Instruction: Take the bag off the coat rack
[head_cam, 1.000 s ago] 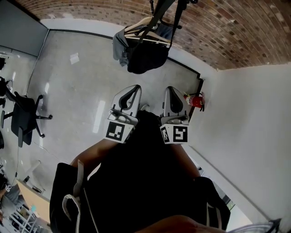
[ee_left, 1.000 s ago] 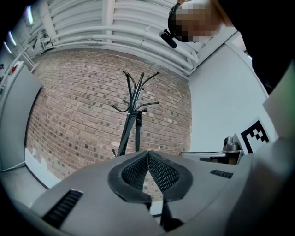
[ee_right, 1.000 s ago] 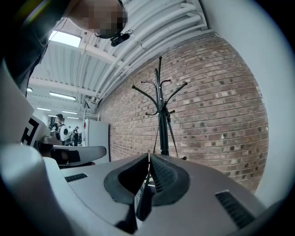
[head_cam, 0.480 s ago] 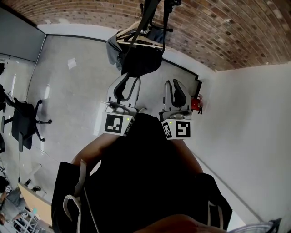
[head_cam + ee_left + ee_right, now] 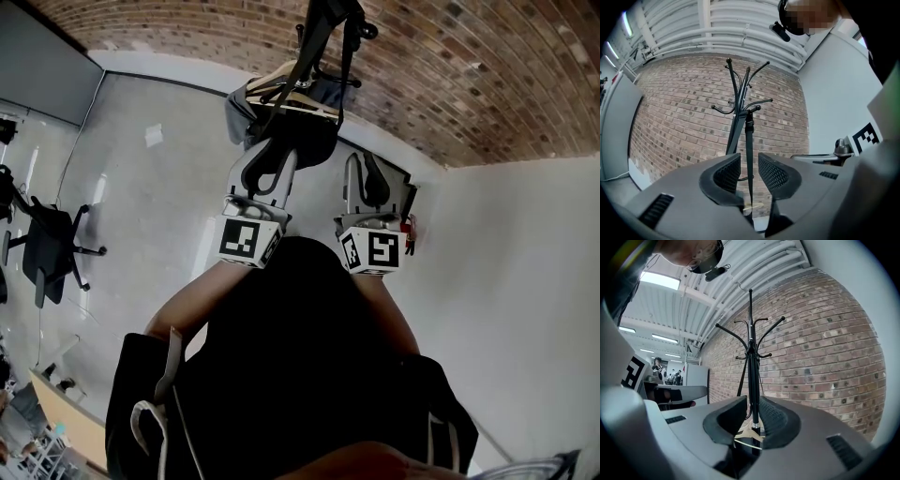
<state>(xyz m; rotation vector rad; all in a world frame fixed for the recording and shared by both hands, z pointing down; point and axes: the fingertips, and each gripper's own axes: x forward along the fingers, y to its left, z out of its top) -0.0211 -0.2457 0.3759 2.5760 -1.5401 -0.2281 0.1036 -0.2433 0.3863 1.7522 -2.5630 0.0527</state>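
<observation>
At far left of the head view a chair (image 5: 47, 248) stands on the grey floor (image 5: 150, 206). The left tongs (image 5: 265, 167) reach up to the bag (image 5: 314, 141), their tips over its dark left side; whether they touch it cannot be told. In the left gripper view the left tongs (image 5: 749, 171) stand narrowly apart and grip nothing. A black strap (image 5: 748, 140) shows in the gap, hanging from a hook of the rack (image 5: 736, 126).

The bag hangs on the rack (image 5: 323, 28), under a wooden hanger (image 5: 300, 89), against the brick wall (image 5: 469, 66). Its mouth is hidden, so its contents cannot be seen.

The right tongs (image 5: 364, 178) are raised just right of the bag, apart from it. In the right gripper view they (image 5: 752, 416) are also narrowly apart and empty. The rack's pole (image 5: 751, 333) and the hanger (image 5: 750, 434) show through the gap, farther off.
</observation>
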